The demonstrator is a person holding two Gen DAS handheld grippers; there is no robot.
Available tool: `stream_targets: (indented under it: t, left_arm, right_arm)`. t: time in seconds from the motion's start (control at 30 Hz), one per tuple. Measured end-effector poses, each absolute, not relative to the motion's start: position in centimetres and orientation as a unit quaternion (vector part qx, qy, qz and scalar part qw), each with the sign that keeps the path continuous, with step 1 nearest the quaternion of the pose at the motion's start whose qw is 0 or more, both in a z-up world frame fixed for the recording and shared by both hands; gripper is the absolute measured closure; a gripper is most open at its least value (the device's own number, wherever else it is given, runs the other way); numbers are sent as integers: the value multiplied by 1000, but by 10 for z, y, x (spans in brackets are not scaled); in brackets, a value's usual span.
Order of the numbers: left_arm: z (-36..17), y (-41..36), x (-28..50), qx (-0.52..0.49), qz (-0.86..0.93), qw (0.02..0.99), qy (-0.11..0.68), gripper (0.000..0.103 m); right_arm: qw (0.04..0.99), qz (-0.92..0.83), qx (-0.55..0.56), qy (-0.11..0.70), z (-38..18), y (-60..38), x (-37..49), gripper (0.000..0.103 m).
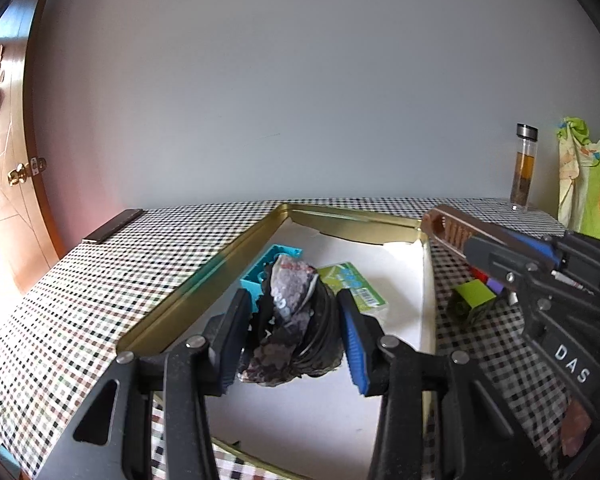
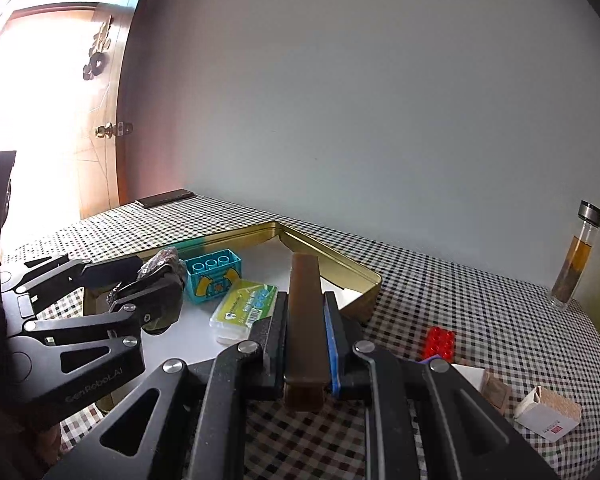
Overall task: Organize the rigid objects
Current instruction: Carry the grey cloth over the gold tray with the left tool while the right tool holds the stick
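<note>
Left fingers clamp a dark crumpled bundle over the tin — right fingers pinch a brown bar.

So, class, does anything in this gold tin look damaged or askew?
Yes: the white paper liner in the gold tin is torn and curled at its far edge, baring the metal wall behind it.
</note>
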State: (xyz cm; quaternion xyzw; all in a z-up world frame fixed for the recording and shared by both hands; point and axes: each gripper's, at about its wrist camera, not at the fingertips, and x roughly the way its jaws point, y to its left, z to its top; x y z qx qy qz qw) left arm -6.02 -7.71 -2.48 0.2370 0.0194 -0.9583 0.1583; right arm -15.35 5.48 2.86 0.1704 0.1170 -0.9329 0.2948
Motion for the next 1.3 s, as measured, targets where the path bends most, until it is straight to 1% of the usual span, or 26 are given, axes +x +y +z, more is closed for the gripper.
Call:
stream_targets:
  t: [0.43,0.77,1.0,1.3]
  left_arm:
    - [-24,-98,-66,249,-950,189,14,60]
    - [-26,-110,-86,280,-942,186,-2,60]
    - [-28,-109,-102,300,-934,192,-38,60]
    - [-36,-108,-110,320,-924,202,-54,60]
  right_arm:
    - [306,-928,178,118,27,52,-157,86]
    - [312,-923,192,120,32,31,-174,86]
    - [305,-921,210,120,28,16,-189,86]
    - [298,-918,231,122,17,8,-204,86]
